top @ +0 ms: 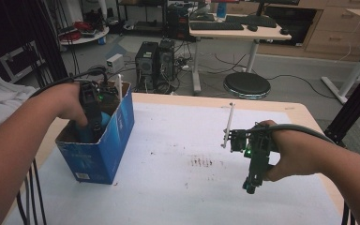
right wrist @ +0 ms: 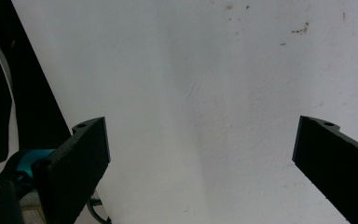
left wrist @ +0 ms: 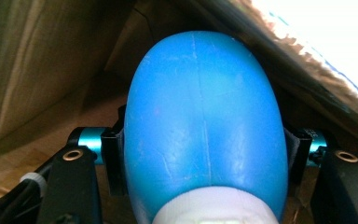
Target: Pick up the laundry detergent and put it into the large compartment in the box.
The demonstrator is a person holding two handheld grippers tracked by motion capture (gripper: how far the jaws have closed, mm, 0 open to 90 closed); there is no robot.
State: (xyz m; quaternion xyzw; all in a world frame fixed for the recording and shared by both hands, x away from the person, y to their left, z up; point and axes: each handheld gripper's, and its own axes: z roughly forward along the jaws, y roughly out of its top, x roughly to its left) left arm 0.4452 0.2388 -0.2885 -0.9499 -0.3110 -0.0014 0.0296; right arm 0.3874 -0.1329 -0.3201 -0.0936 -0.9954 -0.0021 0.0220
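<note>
At the left of the high view, your left gripper reaches into the blue cardboard box, jaws pinching a blue egg-shaped object. At lower right, your right gripper hovers over the white table, jaws spread wide with nothing between them.

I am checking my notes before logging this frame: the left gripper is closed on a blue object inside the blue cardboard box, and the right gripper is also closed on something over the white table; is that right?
Not quite: the right gripper is open and holds nothing, as the right gripper view shows, its jaws wide apart over the white table. The rest stands: the left gripper is closed on the blue object inside the blue cardboard box.
</note>
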